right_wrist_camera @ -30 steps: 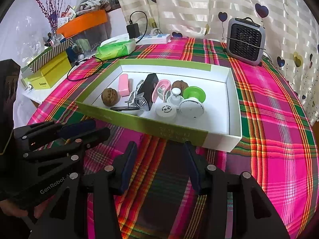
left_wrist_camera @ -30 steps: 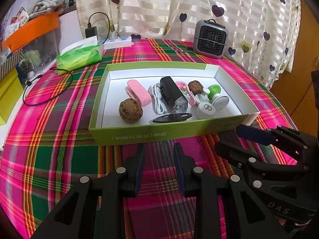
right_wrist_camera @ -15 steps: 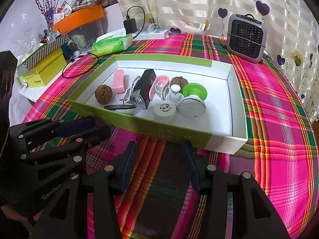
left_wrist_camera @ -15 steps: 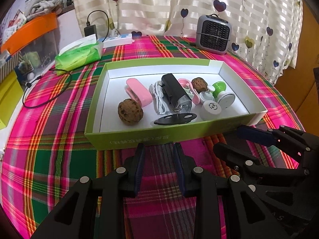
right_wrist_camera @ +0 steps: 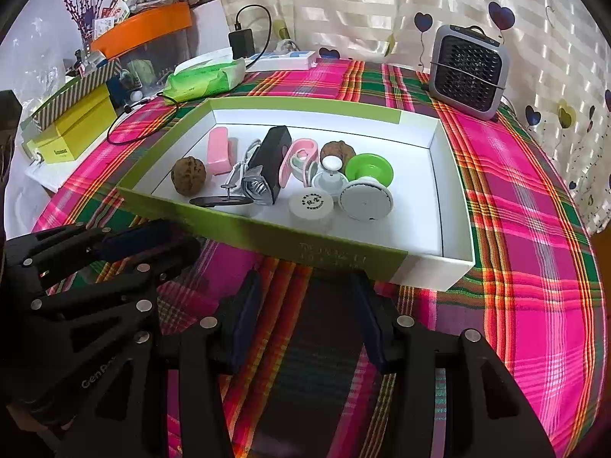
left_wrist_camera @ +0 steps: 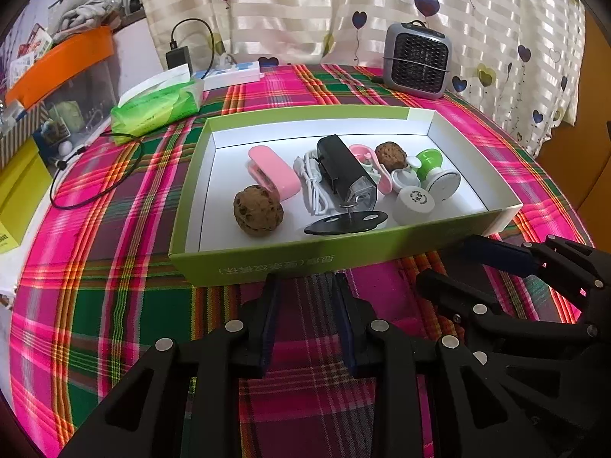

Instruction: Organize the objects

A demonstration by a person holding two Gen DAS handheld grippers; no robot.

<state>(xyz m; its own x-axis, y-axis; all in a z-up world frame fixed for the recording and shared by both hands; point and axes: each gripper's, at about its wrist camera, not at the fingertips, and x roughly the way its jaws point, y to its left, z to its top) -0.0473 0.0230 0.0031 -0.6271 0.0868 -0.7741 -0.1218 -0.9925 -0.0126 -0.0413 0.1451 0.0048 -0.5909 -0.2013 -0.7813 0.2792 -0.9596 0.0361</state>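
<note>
Green-walled box (left_wrist_camera: 298,263) of small objects sits on the plaid counter (left_wrist_camera: 114,305) just ahead of the left hand-held gripper (left_wrist_camera: 305,297) and right hand-held gripper (right_wrist_camera: 305,294), both open and empty; approach over the near wall, targeting one item.

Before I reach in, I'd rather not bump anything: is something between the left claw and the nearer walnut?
Yes. The box's green front wall stands between the left claw and the walnut; nothing else visible does.

green box (left_wrist_camera: 267,263) (white-lined), small items, perhaps walnuts (left_wrist_camera: 258,214)
</note>
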